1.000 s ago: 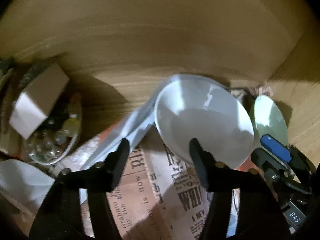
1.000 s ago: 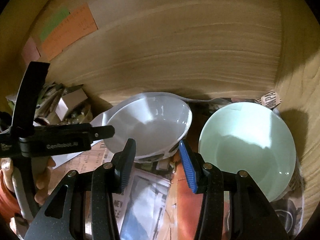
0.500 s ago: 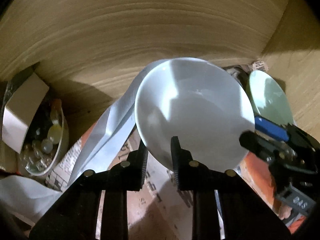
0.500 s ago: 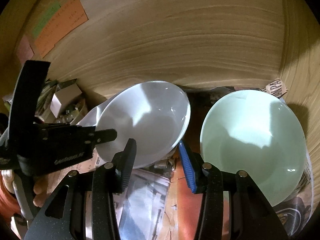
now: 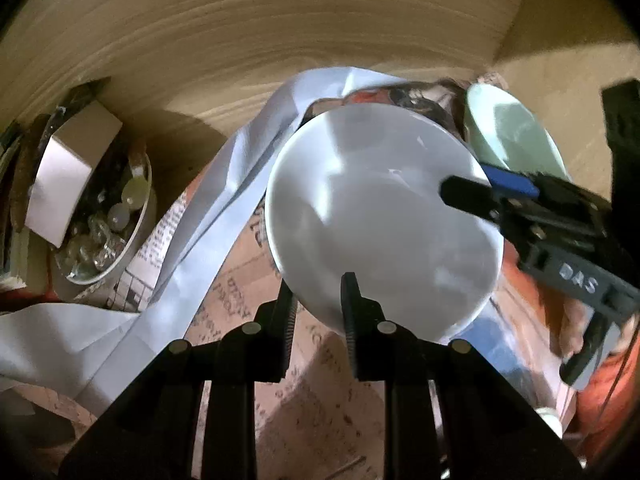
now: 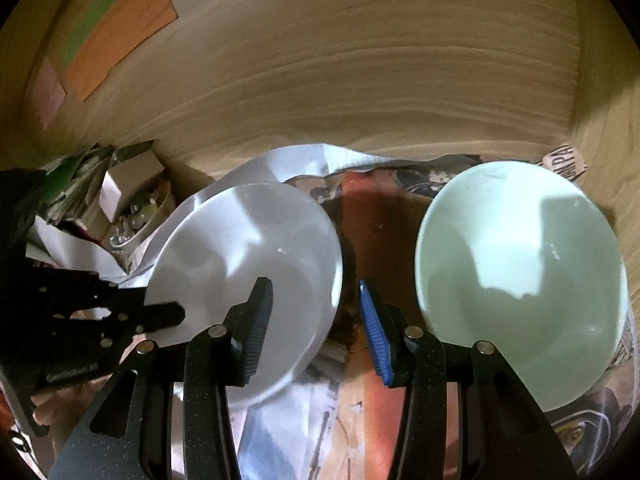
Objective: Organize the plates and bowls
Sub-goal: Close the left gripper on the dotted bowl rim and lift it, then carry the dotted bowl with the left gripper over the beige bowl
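Note:
A white bowl (image 5: 380, 224) hangs tilted above the newspaper, its inside facing the left wrist camera. My left gripper (image 5: 318, 300) is shut on its near rim, one finger inside and one outside. In the right wrist view the same white bowl (image 6: 248, 248) sits at centre left, with the left gripper (image 6: 168, 314) on its left edge. A pale green bowl (image 6: 516, 272) rests on the newspaper at the right, also visible as the green bowl (image 5: 512, 136). My right gripper (image 6: 316, 312) is open, and the white bowl's right rim lies loosely between its fingers. The right gripper (image 5: 480, 190) reaches over the white bowl's far side.
A small bowl of glass marbles with a cardboard box (image 5: 68, 172) on it stands at the left. A long white paper strip (image 5: 208, 240) lies over the newspaper lining (image 5: 248, 300). Wooden walls (image 6: 360, 60) close in behind and to the right, with an orange note (image 6: 120, 32) stuck on.
My left gripper went from open around the white bowl's rim to shut on it. The bowl tipped up off the newspaper and shifted toward the right gripper. The right gripper stayed put.

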The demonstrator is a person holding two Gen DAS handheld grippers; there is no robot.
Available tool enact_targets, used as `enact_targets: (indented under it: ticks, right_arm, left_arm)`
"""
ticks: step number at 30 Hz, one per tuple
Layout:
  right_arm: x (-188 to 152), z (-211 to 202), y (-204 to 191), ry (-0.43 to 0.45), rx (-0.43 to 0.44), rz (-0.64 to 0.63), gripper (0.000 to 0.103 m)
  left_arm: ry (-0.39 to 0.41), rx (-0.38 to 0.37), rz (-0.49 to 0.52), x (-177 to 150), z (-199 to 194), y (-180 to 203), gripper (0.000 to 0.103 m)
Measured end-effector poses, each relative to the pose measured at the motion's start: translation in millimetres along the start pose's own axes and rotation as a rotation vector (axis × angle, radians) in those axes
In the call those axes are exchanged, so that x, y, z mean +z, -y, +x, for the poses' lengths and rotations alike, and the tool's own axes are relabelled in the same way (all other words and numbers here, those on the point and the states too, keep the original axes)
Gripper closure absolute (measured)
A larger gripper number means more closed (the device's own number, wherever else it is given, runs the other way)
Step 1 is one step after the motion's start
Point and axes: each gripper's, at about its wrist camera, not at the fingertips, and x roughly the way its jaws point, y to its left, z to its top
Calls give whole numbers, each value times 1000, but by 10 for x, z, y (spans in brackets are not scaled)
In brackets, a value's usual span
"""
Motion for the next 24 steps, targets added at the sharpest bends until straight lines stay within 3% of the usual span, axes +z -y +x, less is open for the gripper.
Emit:
enact_targets:
  ticks: [4,9,16,24]
  right_arm:
    - [-13,101,-76,-42,12,-14,79]
    - [-67,183,-90,-79,15,-19,88]
    - [-100,167,-154,-76,-4,-39,89]
    - [-163,50,-262,-70,-43,-57,88]
  left_arm:
    - [0,-7,16,-82,-64,-38,81]
    - [0,-13,28,-127,-44,-65,81]
    - [24,25,31,-101,-11,-90,81]
    - [33,4,6,-114,-51,-104,81]
